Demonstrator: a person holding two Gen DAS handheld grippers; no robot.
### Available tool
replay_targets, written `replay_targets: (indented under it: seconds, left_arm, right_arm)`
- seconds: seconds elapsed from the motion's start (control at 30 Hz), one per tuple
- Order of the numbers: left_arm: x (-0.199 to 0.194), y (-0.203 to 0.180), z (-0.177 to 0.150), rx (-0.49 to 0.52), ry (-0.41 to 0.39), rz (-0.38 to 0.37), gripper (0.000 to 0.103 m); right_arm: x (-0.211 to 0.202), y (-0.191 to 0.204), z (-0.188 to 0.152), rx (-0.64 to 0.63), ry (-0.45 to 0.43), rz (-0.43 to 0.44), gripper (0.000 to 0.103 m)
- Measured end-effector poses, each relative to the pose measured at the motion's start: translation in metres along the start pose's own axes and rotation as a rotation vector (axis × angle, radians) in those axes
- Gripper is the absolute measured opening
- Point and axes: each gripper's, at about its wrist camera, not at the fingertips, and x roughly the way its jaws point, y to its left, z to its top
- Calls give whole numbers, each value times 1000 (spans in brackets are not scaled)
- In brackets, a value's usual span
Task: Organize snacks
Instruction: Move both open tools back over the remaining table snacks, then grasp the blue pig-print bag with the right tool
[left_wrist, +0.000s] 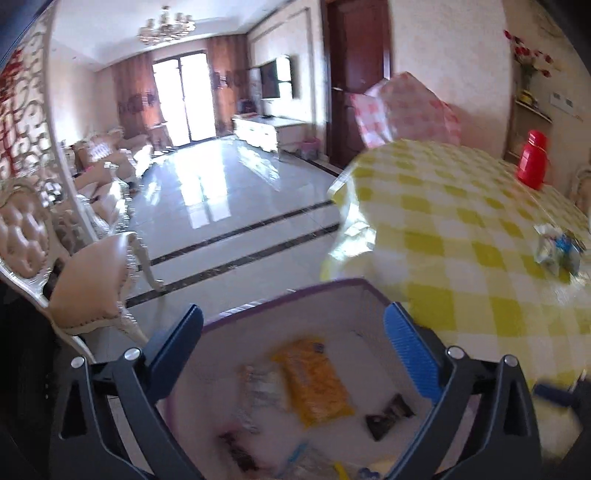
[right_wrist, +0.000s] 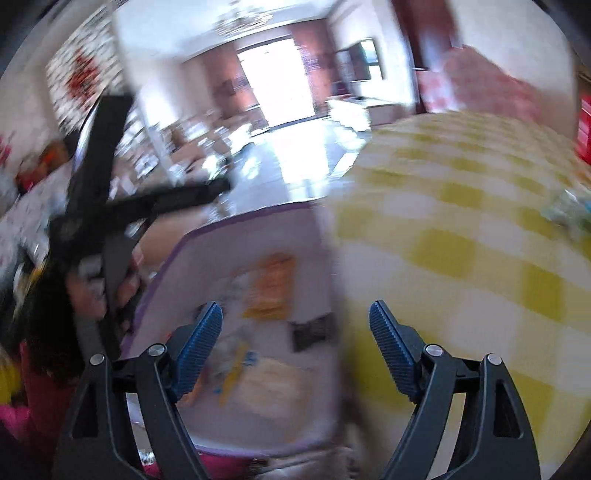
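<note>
Sunlit glass doors (left_wrist: 184, 96) brighten the glossy tiled floor (left_wrist: 229, 206).

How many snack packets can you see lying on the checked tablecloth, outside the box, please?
1: a crumpled silver-and-blue packet lies on the yellow checked tablecloth towards its right edge, well beyond the purple-rimmed box. Others may lie out of view.

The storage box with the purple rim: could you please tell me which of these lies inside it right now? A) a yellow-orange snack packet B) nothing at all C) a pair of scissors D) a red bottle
A: in the left wrist view a yellow-orange snack packet lies flat on the floor of the storage box, beside a small dark wrapper.
</note>
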Motion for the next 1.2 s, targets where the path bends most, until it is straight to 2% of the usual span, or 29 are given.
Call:
replay_targets:
  seconds: [0.1,0.23,0.33,0.37,0.43,0.5,0.57,0.63,0.73,0.8,0.93,1.03,1.13,1.2]
  left_arm:
    - [-2,-31,-3,49,5,-71,99]
    - [-20,-83,-3,84,-2,-250,101]
    - [-23,-130,-2,115,40,-376,101]
    - [-23,-156,0,136,69,-437,101]
    - [-18,-199,4,178,113,-502,101]
    - [-10,-239,8,219,132,-506,101]
    - [6,-275,13,228,157,-501,101]
    - [30,-308,16,186,214,-489,101]
    - [52,-334,18,99,246,-483,101]
    - [64,-343,24,72,231,-451,101]
    - [84,-361,38,7,204,-403,101]
    - [99,-358,49,-121,170,-398,101]
    - [114,-348,64,-301,166,-419,101]
    - [120,-346,75,-365,145,-405,101]
  right_arm:
    - [-35,-52,-2,99,-53,-74,80]
    - [-85,-116,-13,231,-143,-226,87]
    - [-127,-177,-30,377,-221,-387,87]
    - [-133,-191,-33,406,-230,-423,87]
    - [-148,-229,-43,495,-242,-499,87]
    - [-156,-258,-52,564,-249,-504,87]
    - [-161,-280,-52,591,-236,-546,87]
    - [-157,-297,-46,566,-208,-557,87]
    - [-137,-306,-26,495,-164,-602,87]
    - [-124,-314,-10,422,-130,-616,87]
    - [-95,-334,14,381,-65,-617,87]
    - [-79,-343,27,359,-35,-585,87]
    - [-65,-347,40,318,-19,-549,87]
    - [-53,-350,50,288,-5,-524,87]
